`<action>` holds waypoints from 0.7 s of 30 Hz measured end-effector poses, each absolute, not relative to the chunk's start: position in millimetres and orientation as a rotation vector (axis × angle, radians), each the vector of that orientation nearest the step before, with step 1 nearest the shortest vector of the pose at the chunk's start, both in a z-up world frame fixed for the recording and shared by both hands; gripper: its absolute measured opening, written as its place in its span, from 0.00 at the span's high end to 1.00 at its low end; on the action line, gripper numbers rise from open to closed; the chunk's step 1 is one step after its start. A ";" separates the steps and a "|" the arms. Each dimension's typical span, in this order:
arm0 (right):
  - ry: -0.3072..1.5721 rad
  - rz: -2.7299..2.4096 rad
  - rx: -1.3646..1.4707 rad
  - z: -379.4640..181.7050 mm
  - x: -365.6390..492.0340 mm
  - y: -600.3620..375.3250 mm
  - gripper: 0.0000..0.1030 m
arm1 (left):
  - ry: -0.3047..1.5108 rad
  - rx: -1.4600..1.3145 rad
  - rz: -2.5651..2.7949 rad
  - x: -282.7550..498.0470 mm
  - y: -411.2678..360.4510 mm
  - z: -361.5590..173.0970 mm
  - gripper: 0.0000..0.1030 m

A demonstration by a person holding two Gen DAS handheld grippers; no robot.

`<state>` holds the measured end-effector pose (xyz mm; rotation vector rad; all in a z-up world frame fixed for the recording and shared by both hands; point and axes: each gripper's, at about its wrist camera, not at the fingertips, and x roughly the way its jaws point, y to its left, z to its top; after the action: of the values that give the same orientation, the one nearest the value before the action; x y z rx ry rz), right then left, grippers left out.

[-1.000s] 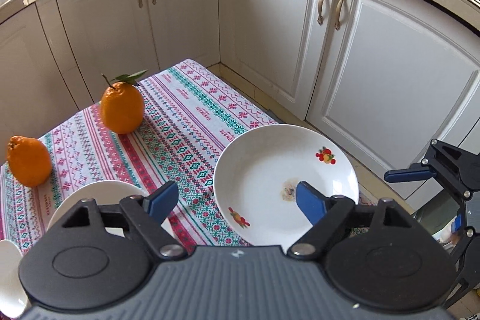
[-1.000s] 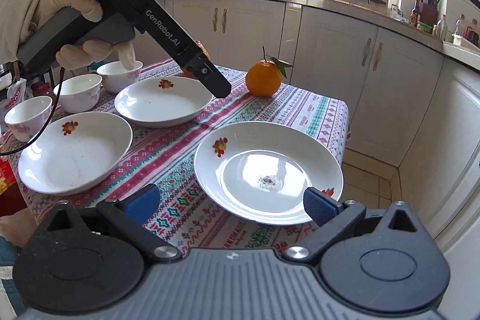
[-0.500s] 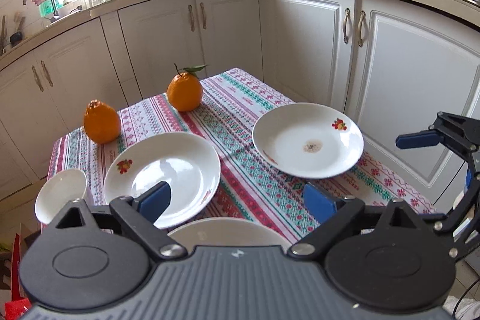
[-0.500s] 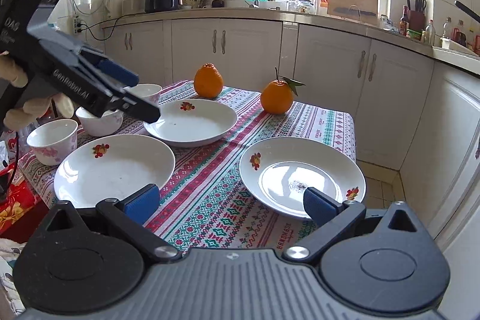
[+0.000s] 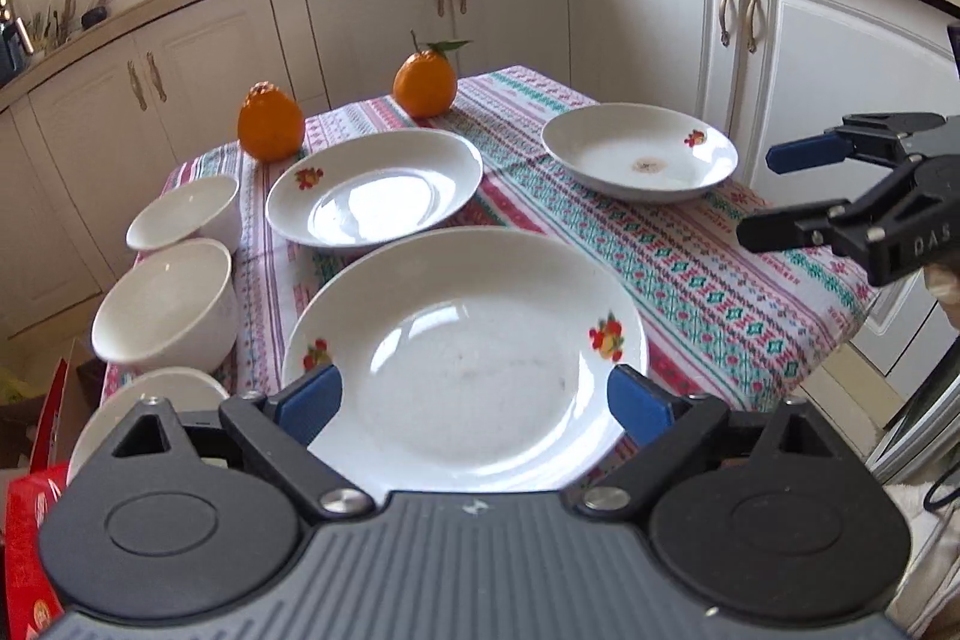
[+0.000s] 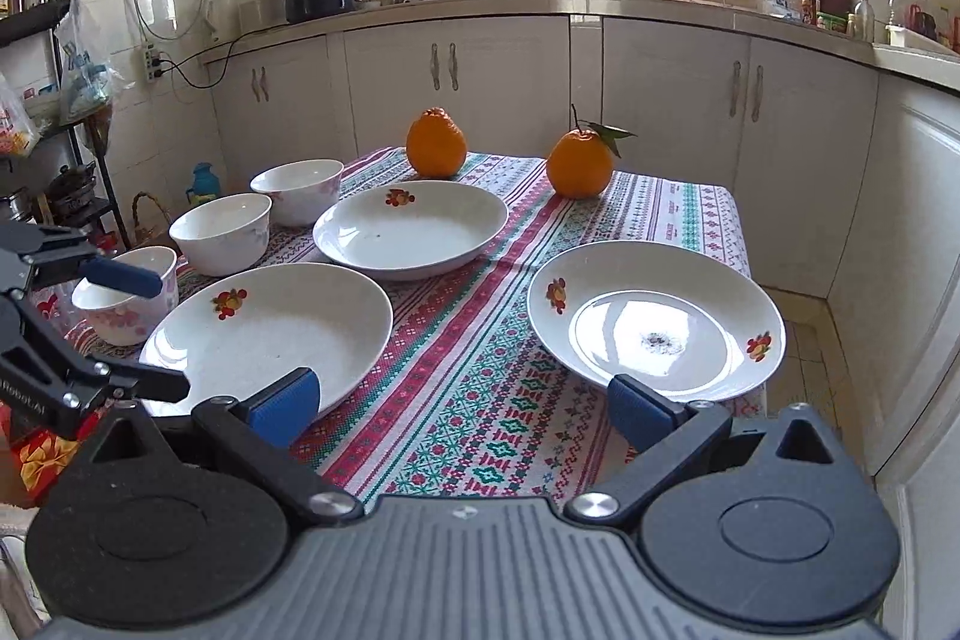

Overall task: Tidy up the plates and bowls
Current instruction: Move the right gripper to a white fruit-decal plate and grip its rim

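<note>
Gleaming round glazed plate (image 5: 468, 340)

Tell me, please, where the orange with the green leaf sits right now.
In the right wrist view, the leafed orange stands on the tablecloth at the table's far right, right of the other orange.

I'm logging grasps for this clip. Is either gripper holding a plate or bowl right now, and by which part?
Nothing is held. The left gripper hovers open over the nearest plate, and the right gripper is open over the tablecloth.
</note>
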<state>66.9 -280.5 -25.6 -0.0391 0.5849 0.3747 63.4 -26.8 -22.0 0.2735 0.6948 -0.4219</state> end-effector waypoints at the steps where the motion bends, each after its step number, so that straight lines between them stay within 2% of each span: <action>1: 0.592 0.378 -0.040 -26.3 68.5 -278.4 0.00 | 0.707 0.265 -0.417 60.4 -21.7 -25.7 0.08; 12: 0.665 0.440 -0.034 -29.4 90.0 -254.9 0.00 | 0.762 0.254 -0.385 55.8 2.0 -60.0 0.08; 21: 0.727 0.511 -0.062 -29.8 109.7 -236.1 0.00 | 0.723 0.255 -0.398 62.3 -3.9 -69.9 0.06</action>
<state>109.7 -236.1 -29.8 -0.0618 0.7272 0.5107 62.3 -3.9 -69.9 0.2548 0.7228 -0.3975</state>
